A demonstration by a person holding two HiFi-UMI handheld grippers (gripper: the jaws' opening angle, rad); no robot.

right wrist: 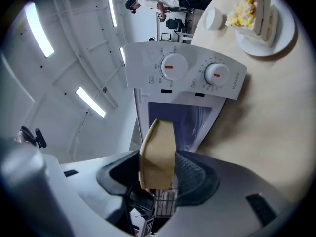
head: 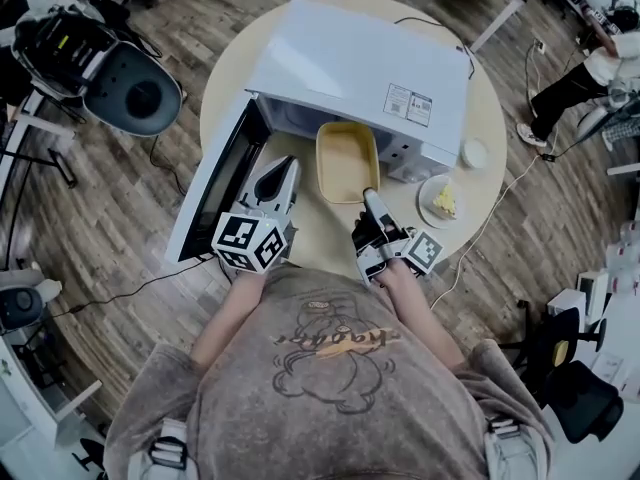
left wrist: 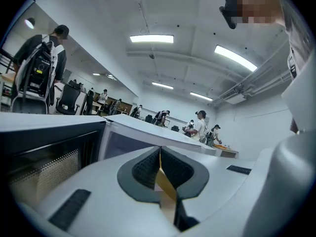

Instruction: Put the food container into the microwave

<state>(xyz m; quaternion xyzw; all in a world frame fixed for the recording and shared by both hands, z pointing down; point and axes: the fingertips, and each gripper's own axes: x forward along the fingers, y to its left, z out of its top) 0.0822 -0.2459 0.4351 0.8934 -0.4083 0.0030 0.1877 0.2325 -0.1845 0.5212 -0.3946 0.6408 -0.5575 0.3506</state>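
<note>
The tan food container (head: 346, 161) is held level in front of the white microwave (head: 365, 68), its far end at the open cavity. My right gripper (head: 370, 198) is shut on the container's near rim. In the right gripper view the container (right wrist: 158, 152) stands edge-on between the pads, with the cavity (right wrist: 190, 120) just behind it. My left gripper (head: 277, 181) hangs to the left of the container, beside the open door (head: 213, 183). Its jaws are shut with nothing in them. In the left gripper view the gripper (left wrist: 159, 154) points past the microwave's top (left wrist: 143, 130).
A plate with a cake slice (head: 440, 201) and a small white cup (head: 473, 153) sit on the round table (head: 320, 233) to the right of the microwave. The control panel with two knobs (right wrist: 174, 67) is right of the cavity. Office chairs, cables and people surround the table.
</note>
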